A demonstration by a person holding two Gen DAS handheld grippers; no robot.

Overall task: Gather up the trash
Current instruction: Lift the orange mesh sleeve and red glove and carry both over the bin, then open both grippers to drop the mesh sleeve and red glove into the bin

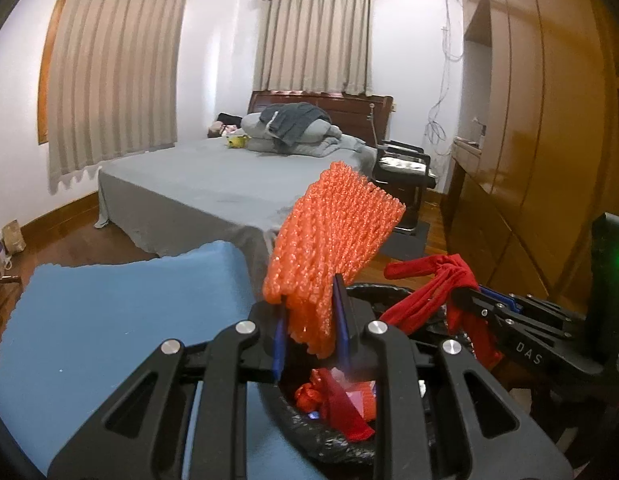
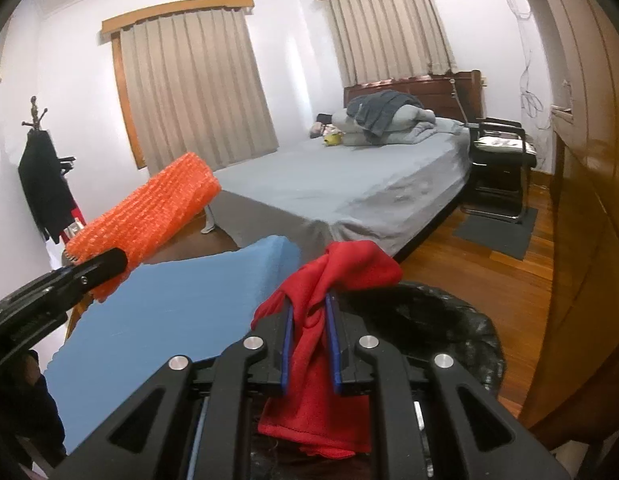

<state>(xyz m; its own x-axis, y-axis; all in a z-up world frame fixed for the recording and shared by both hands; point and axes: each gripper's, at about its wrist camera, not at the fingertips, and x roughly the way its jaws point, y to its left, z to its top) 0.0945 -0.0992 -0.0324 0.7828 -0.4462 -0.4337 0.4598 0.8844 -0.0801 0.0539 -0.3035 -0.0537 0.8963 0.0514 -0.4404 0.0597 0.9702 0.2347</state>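
Orange foam netting clamped upright in left gripper, above near rim of black-lined trash bin holding red scraps. Right gripper, to its right, jaws closed on red cloth over bin; blue foam pad left.

- The left gripper is over the near rim of the bin, and the foam net stands up between its fingers
- The right gripper is to the right of it, over the same bin, with the cloth between its fingers
- Some scraps lie inside the bin
- The pad lies to the left of the bin, touching its rim
- The bed stands behind the pad and the bin
- The chair is at the right side of the bed, near its head
- The wardrobe runs along the right wall
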